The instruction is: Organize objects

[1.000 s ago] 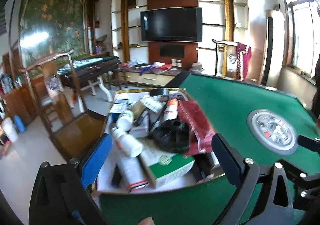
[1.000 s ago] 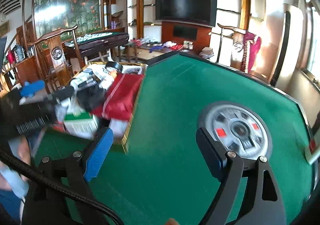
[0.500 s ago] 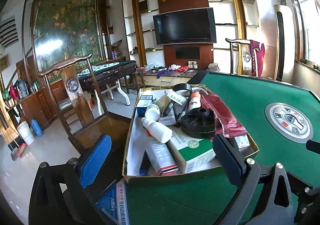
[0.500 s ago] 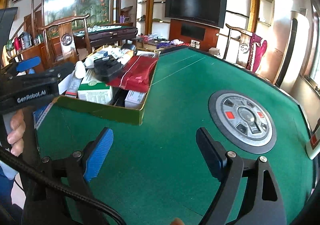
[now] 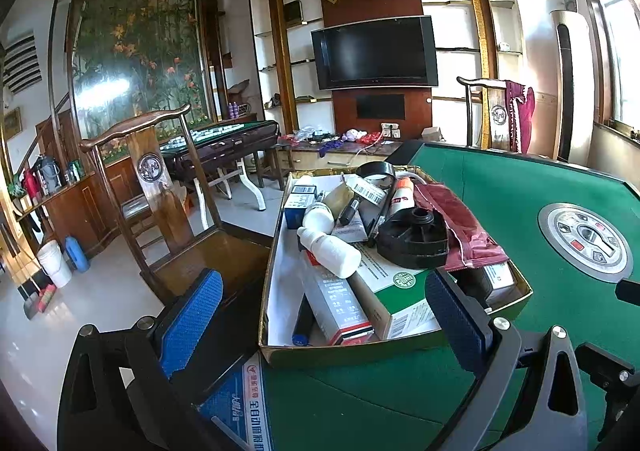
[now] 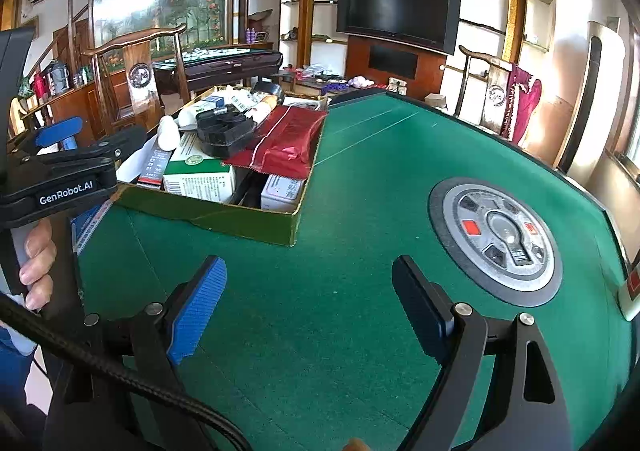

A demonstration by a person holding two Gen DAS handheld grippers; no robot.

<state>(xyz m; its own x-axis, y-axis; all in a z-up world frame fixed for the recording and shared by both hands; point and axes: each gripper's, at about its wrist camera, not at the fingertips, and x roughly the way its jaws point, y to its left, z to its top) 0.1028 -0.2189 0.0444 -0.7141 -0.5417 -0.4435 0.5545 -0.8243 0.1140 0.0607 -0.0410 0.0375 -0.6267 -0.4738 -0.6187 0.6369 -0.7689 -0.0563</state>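
Note:
A shallow cardboard tray (image 5: 344, 355) sits at the left edge of the green table (image 5: 520, 203). It holds several things: a white bottle (image 5: 332, 249), a green and white box (image 5: 400, 299), a black plastic part (image 5: 414, 237), a dark red pouch (image 5: 460, 227) and a black tape roll (image 5: 376, 171). My left gripper (image 5: 320, 315) is open and empty, just in front of the tray's near edge. My right gripper (image 6: 308, 307) is open and empty over bare felt, to the right of the tray (image 6: 224, 217). The left gripper's body (image 6: 60, 179) shows there at far left.
A round metal control panel (image 6: 496, 241) is set in the table's middle. A wooden chair (image 5: 168, 211) stands left of the tray. A blue and white printed bag (image 5: 240, 403) lies under my left gripper. A second table and TV cabinet stand far behind.
My left gripper has pulled back and risen from over the tray's contents to in front of its near edge. My right gripper has backed off slightly. Both stayed open.

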